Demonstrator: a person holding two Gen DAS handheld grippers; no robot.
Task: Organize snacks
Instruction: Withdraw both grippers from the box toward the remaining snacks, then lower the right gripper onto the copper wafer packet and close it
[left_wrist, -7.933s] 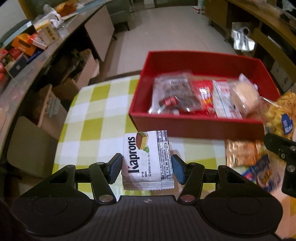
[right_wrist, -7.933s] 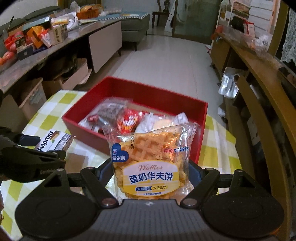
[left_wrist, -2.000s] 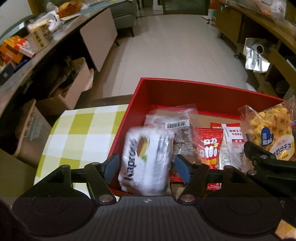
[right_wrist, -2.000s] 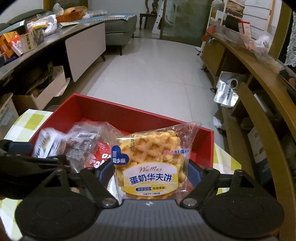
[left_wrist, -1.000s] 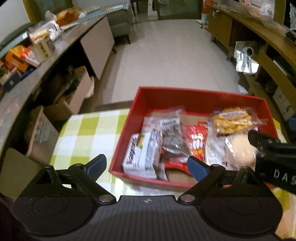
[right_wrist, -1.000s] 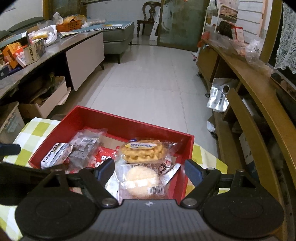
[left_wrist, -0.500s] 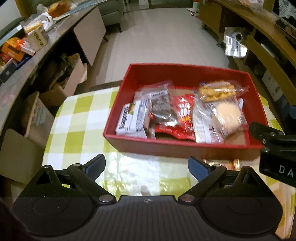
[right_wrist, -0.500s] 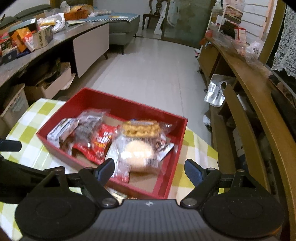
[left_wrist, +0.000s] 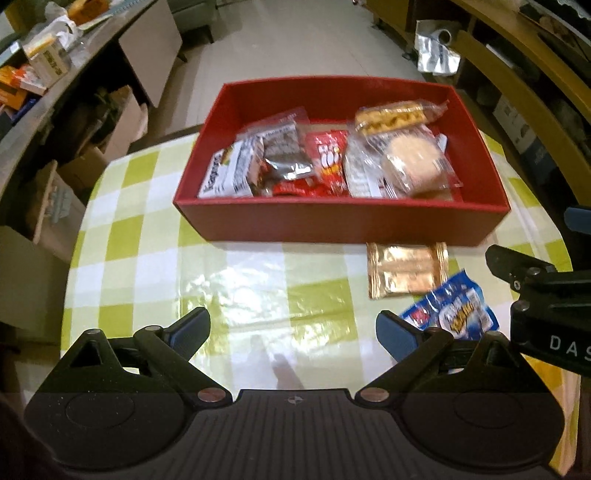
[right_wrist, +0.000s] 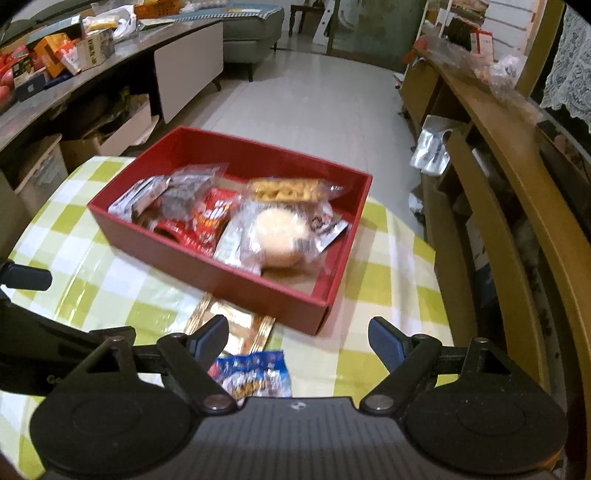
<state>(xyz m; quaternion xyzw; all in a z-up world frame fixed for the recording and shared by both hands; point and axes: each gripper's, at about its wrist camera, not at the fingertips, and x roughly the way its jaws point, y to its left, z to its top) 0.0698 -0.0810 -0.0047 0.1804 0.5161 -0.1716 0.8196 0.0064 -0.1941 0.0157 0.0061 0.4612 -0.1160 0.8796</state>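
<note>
Both the left gripper (left_wrist: 293, 328) and right gripper (right_wrist: 297, 341) hang with jaws released above the table (left_wrist: 147, 258), the red box (left_wrist: 340, 221) of snacks beyond them.

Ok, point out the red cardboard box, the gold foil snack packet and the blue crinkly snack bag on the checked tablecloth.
red cardboard box (left_wrist: 332, 221): left wrist view, near outer wall.
gold foil snack packet (left_wrist: 406, 269): left wrist view, middle of the wrapper.
blue crinkly snack bag (right_wrist: 255, 373): right wrist view, printed front.
</note>
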